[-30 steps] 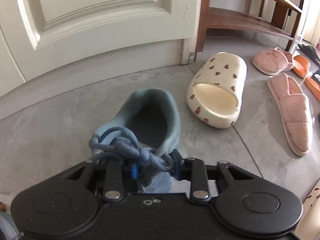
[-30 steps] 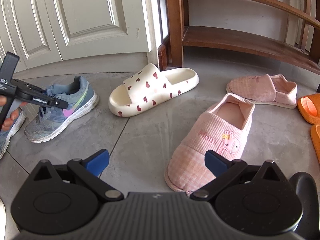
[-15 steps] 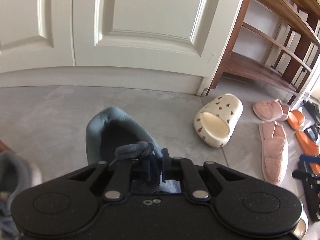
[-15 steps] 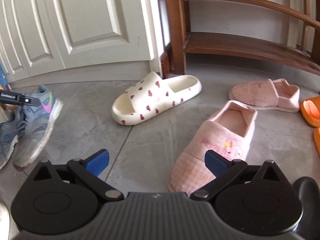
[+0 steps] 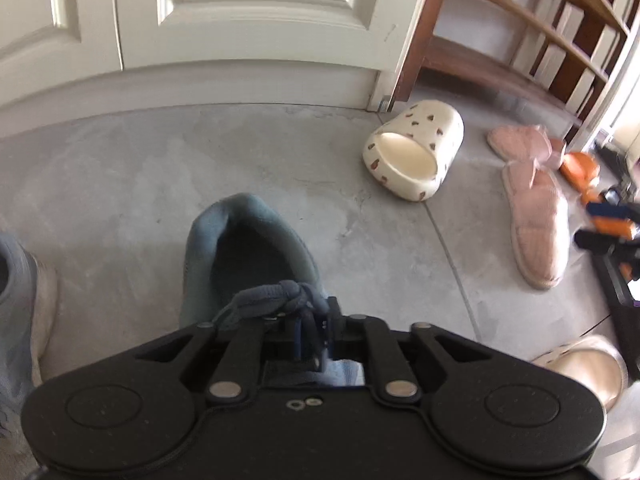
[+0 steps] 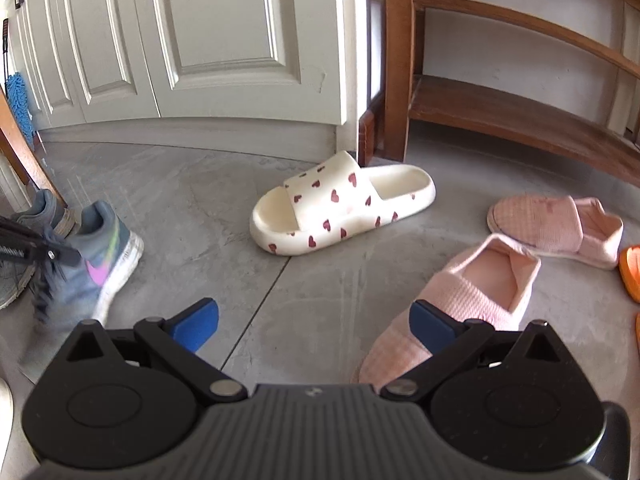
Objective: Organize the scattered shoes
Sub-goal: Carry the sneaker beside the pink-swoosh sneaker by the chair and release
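Left gripper (image 5: 310, 334): jaws narrow, have just been opening a little, laces and tongue of the blue-grey sneaker (image 5: 248, 248) between them; pads look to be on the laces, sneaker hangs heel-away straight ahead of the jaws, toe hidden under the gripper body. Second sneaker (image 5: 18, 300) just left of the jaws, so 2 sneakers. Ahead-right of the left jaws: 1 cream heart-print slide (image 5: 416, 152) on the grey floor (image 5: 160, 168); its mate (image 5: 588, 364) is close on the right, so 2 slides. Right gripper (image 6: 314, 326): jaws spread wide, nothing between them, bare floor in the gap. Pink slipper (image 6: 472, 300) at the right fingertip, touching or just behind it, cannot tell. Second pink slipper (image 6: 552, 224) further ahead-right, so 2 pink. Orange slippers (image 6: 630, 272) at far right edge, count unclear. Wooden shoe rack (image 6: 500, 112) and white door (image 6: 224, 40) beyond everything.
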Demonstrator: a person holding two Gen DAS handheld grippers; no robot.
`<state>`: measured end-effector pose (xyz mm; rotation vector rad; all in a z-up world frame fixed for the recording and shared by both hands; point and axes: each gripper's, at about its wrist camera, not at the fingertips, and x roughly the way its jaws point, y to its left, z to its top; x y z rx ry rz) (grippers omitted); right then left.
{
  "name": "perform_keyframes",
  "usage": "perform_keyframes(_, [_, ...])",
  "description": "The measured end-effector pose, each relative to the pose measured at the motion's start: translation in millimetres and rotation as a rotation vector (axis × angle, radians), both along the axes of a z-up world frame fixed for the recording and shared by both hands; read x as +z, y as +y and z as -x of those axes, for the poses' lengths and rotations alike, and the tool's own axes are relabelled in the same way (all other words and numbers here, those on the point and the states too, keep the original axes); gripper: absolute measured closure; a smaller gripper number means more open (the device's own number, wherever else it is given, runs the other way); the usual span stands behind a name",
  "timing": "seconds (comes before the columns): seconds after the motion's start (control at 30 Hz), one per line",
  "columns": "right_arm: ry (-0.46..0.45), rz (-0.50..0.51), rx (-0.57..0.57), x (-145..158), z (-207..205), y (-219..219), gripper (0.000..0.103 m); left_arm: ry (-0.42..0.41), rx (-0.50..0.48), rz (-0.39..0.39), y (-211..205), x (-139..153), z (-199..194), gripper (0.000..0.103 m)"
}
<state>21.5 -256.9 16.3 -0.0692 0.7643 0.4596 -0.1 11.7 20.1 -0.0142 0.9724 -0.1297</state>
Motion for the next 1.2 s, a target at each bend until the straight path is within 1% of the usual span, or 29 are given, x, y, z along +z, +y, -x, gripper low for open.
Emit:
perform_keyframes(0.07, [0.002, -0.001, 0.000, 0, 0, 0, 0.000, -0.013, -0.044, -0.047, -5, 1, 9, 0.071])
perform_keyframes(0.1, [0.001, 0.001, 0.001, 0, 1, 0, 0.000, -0.013, -0.039, -0.051, 0, 4, 14, 0.068])
perform_keyframes(0.13, [0.000, 0.003, 0.003, -1, 2, -1, 0.000, -0.010, -0.026, -0.047, 6, 7, 17, 0.063])
perform_keyframes(0.27, [0.015, 0.001, 0.009, -5, 4, -1, 0.000, 0.000, 0.026, -0.035, 30, 21, 33, 0.064])
perform_keyframes(0.3, [0.021, -0.001, 0.011, -7, 4, -1, 0.000, -0.014, 0.052, -0.052, 38, 27, 37, 0.061])
perform_keyframes(0.33, [0.023, -0.001, 0.016, -7, 4, 0, 0.000, -0.032, 0.081, -0.075, 45, 35, 40, 0.051])
perform_keyframes(0.37, [0.024, -0.001, 0.023, -8, 3, 1, 0.000, -0.060, 0.094, -0.081, 54, 43, 45, 0.039])
perform_keyframes(0.4, [0.024, 0.000, 0.038, -9, 2, 5, 0.000, -0.091, 0.102, -0.081, 62, 52, 49, 0.035])
perform_keyframes(0.47, [0.023, 0.004, 0.067, -10, -2, 14, 0.000, -0.126, 0.122, -0.142, 72, 66, 52, 0.029])
perform_keyframes(0.5, [0.022, 0.006, 0.082, -9, -4, 19, 0.000, -0.141, 0.132, -0.176, 76, 73, 54, 0.028])
perform_keyframes(0.53, [0.021, 0.009, 0.096, -9, -7, 25, 0.000, -0.144, 0.154, -0.224, 82, 76, 54, 0.028])
perform_keyframes(0.57, [0.014, 0.007, 0.117, -7, -9, 31, 0.000, -0.136, 0.181, -0.244, 88, 76, 55, 0.028])
perform_keyframes(0.67, [-0.014, 0.006, 0.186, 3, -15, 52, 0.000, -0.113, 0.255, -0.264, 107, 72, 57, 0.029])
perform_keyframes(0.7, [-0.025, 0.010, 0.211, 6, -16, 59, 0.000, -0.103, 0.304, -0.275, 115, 67, 60, 0.029])
perform_keyframes(0.77, [-0.048, 0.019, 0.261, 12, -18, 73, 0.000, -0.093, 0.365, -0.272, 123, 60, 66, 0.029])
perform_keyframes(0.83, [-0.058, 0.032, 0.340, 18, -21, 96, 0.000, -0.083, 0.423, -0.271, 130, 50, 73, 0.029])
perform_keyframes(0.87, [-0.063, 0.039, 0.378, 20, -21, 107, 0.000, -0.079, 0.433, -0.277, 132, 46, 76, 0.033])
perform_keyframes(0.93, [-0.072, 0.050, 0.442, 22, -20, 125, 0.000, -0.064, 0.425, -0.285, 138, 39, 79, 0.041])
perform_keyframes(1.0, [-0.083, 0.052, 0.499, 26, -18, 143, 0.000, -0.062, 0.393, -0.290, 143, 36, 79, 0.044])
perform_keyframes(1.03, [-0.090, 0.048, 0.526, 28, -16, 152, 0.000, -0.060, 0.362, -0.322, 146, 33, 76, 0.046])
perform_keyframes(1.1, [-0.107, 0.035, 0.576, 33, -12, 172, 0.000, -0.048, 0.337, -0.361, 151, 29, 70, 0.049])
perform_keyframes(1.17, [-0.119, 0.023, 0.591, 35, -8, 181, 0.000, -0.020, 0.331, -0.357, 157, 22, 64, 0.055])
perform_keyframes(1.2, [-0.121, 0.018, 0.596, 36, -5, 181, 0.000, -0.009, 0.318, -0.350, 161, 19, 60, 0.056])
